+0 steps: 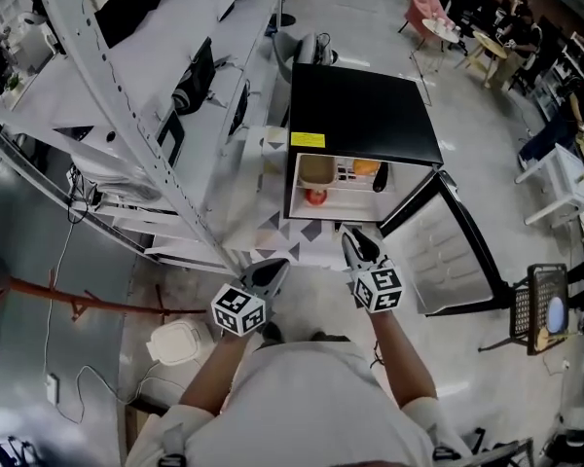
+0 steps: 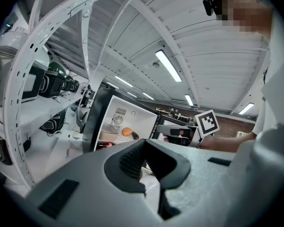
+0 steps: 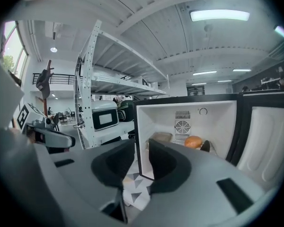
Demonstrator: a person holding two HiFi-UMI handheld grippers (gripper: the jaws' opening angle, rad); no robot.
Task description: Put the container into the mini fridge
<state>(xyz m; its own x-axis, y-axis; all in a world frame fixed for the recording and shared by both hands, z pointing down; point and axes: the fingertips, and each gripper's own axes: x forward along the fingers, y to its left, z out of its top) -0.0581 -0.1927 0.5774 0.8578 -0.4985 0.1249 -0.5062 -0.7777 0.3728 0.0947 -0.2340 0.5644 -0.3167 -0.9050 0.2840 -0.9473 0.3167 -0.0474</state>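
open mini fridge (image 1: 365, 115) on grey floor (image 1: 487, 154); left claw (image 1: 276, 267) pressed together, right claw (image 1: 351, 235) slightly spread.

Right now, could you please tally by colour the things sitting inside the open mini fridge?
Beige container: 1
Orange item: 1
Dark item: 1
Red item: 1
Total inside the mini fridge: 4

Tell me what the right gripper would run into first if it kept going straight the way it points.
Most likely the mini fridge: the right gripper points at the left front edge of its open compartment. Depth is unclear; it could instead dip to the patterned mat in front.
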